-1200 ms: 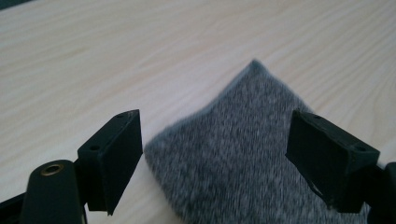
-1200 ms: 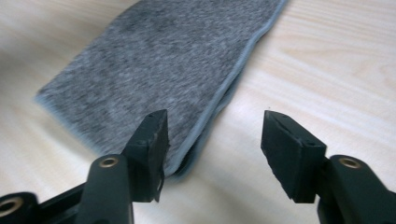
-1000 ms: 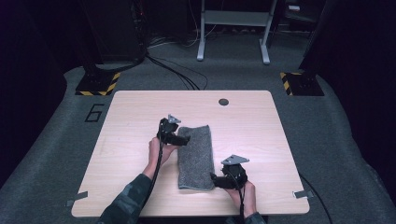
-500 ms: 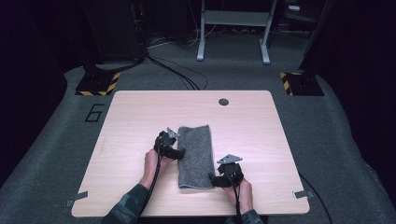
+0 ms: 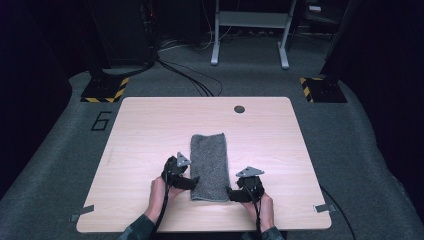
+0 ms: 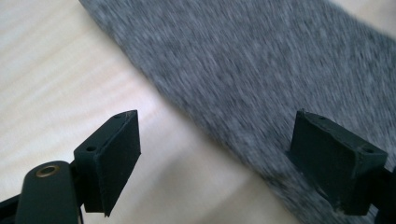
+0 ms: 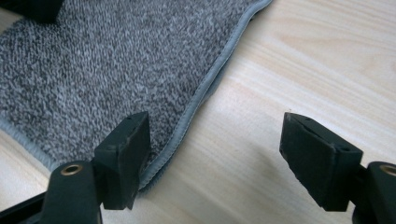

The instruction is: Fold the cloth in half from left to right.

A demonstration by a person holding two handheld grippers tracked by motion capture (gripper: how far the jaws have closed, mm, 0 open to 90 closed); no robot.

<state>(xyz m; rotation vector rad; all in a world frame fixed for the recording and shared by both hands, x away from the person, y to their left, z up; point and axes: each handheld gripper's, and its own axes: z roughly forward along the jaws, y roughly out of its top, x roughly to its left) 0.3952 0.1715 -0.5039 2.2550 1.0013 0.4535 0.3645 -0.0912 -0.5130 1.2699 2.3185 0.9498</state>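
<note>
Overhead, high view: one pale wooden desk (image 5: pixel 150 130) on grey carpet. One grey towel (image 5: pixel 210 162), folded into a long strip, lies near the middle of the desk toward the person's edge, long side running away from the person. Left gripper (image 5: pixel 192 181) sits at the towel's near left corner, held by the left hand (image 5: pixel 159 194). Right gripper (image 5: pixel 231 194) sits at the near right corner, held by the right hand (image 5: pixel 262 207). One small dark round disc (image 5: pixel 239 109) lies near the far edge of the desk, well apart from the towel.

Left gripper view: jaws spread wide, nothing pinched. The towel (image 6: pixel 261 70) runs diagonally across the upper right; its edge passes between the jaws, one jaw over bare wood, the other over the cloth. The picture is slightly blurred.

Right gripper view: jaws spread, having just been opening, nothing gripped between them. The towel's (image 7: pixel 93 65) hemmed corner lies by one jaw, the other jaw over bare wood.
</note>
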